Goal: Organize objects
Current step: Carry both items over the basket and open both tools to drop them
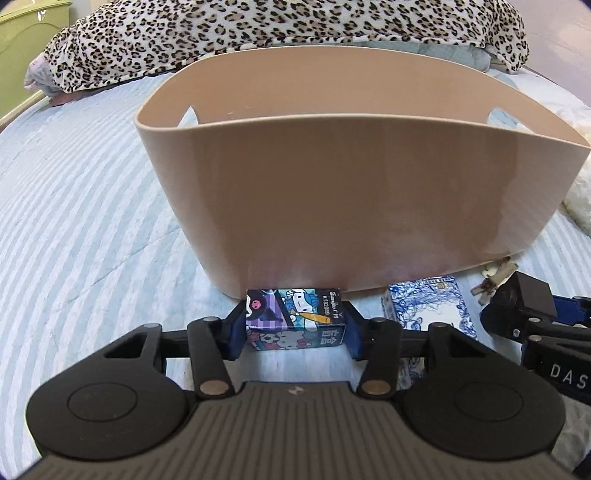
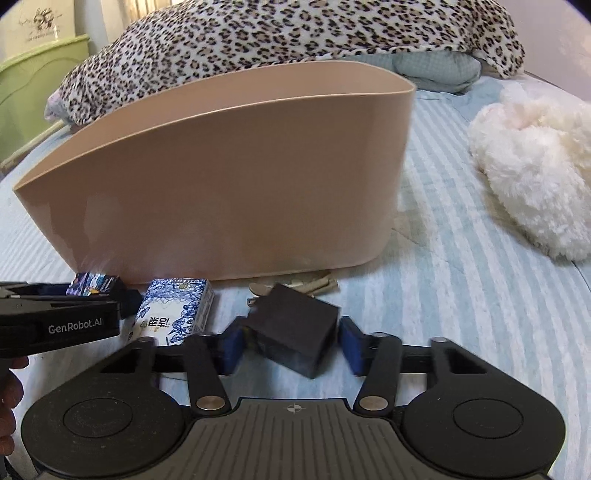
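A tan plastic basket (image 1: 332, 192) stands on the striped bed; it also shows in the right wrist view (image 2: 221, 192). My left gripper (image 1: 295, 325) is shut on a cartoon-printed box (image 1: 295, 319) at the basket's near wall; the box shows in the right wrist view (image 2: 94, 283). My right gripper (image 2: 290, 341) has its pads around a dark block (image 2: 295, 332), which sits tilted; the left pad touches it and the right pad stands just off it. The block also shows in the left wrist view (image 1: 524, 302). A blue-and-white box (image 1: 432, 306) lies between the grippers, also in the right wrist view (image 2: 177, 312).
A wooden clip (image 2: 317, 286) lies by the basket's base. A white fluffy toy (image 2: 535, 173) lies to the right. A leopard-print blanket (image 1: 258, 33) is piled behind the basket. A green bin (image 2: 33, 96) stands at the far left.
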Motion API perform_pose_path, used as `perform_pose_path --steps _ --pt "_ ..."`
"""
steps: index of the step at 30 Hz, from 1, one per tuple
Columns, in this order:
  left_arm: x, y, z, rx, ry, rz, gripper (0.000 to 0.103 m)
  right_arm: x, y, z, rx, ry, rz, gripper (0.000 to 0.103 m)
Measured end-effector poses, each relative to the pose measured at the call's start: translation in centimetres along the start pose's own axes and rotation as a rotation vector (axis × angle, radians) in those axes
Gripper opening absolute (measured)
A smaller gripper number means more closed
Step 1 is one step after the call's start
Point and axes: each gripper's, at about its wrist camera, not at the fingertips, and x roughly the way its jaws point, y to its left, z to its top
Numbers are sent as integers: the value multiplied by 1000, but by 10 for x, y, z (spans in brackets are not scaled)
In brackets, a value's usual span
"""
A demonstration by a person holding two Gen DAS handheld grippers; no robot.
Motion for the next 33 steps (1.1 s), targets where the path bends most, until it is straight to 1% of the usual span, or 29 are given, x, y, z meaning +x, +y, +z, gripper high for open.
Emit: perform_pose_path --steps 3,9,15,21,29,33 --pt "-6 -1 -5 6 -2 -8 52 -5 -4 -2 16 2 12 48" --pt "-18 9 -8 -20 6 -34 52 -19 -2 -10 22 9 19 48" --pt "-46 16 -7 -12 -47 -41 52 -39 -9 -11 47 -15 29 48" --pt "-82 17 3 -9 -132 -58 52 -74 -12 6 40 -93 38 48" --pt "-123 10 26 18 -263 -60 52 -120 -5 47 -14 -252 41 48" --pt "-131 3 45 41 -319 -50 52 -132 0 71 -42 -316 45 48"
